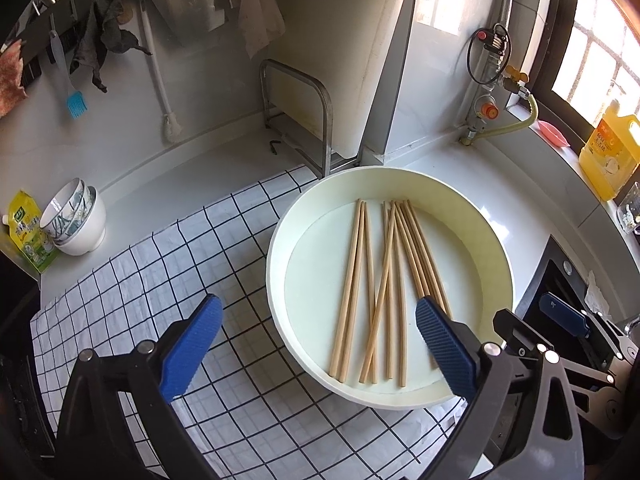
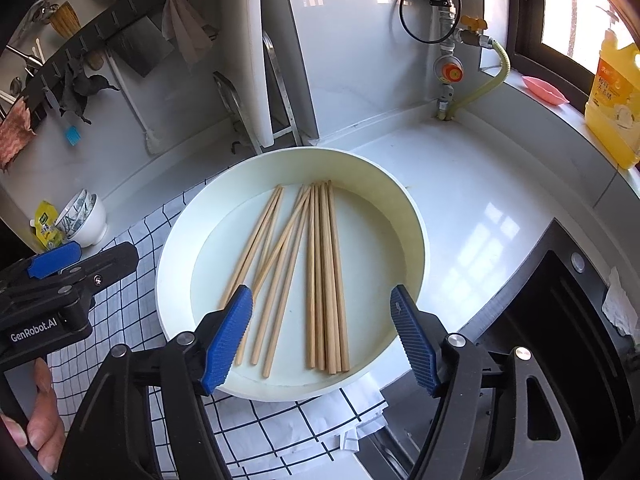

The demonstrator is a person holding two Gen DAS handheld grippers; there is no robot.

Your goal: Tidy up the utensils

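Note:
Several wooden chopsticks (image 1: pixel 384 288) (image 2: pixel 316 280) lie loose in a round cream tray (image 1: pixel 280 240) (image 2: pixel 416 240) that rests on a white checked cloth (image 1: pixel 160 264) (image 2: pixel 132 308). My left gripper (image 1: pixel 320 312) hangs open over the tray's near left rim, its blue pads wide apart with nothing pressed between them. Over the tray's near edge my right gripper (image 2: pixel 322 304) is open too, and the chopsticks' near ends lie below the gap, untouched. The left gripper's body (image 2: pixel 64 280) shows at the left of the right wrist view, with a hand (image 2: pixel 40 408) under it.
Stacked bowls (image 1: pixel 76 216) and a yellow pouch (image 1: pixel 28 232) stand at the left. A metal rack (image 1: pixel 296 120) and a white board stand behind the tray. A gas valve (image 1: pixel 486 108), a yellow oil bottle (image 1: pixel 610 148) and a black hob (image 2: pixel 560 340) are on the right.

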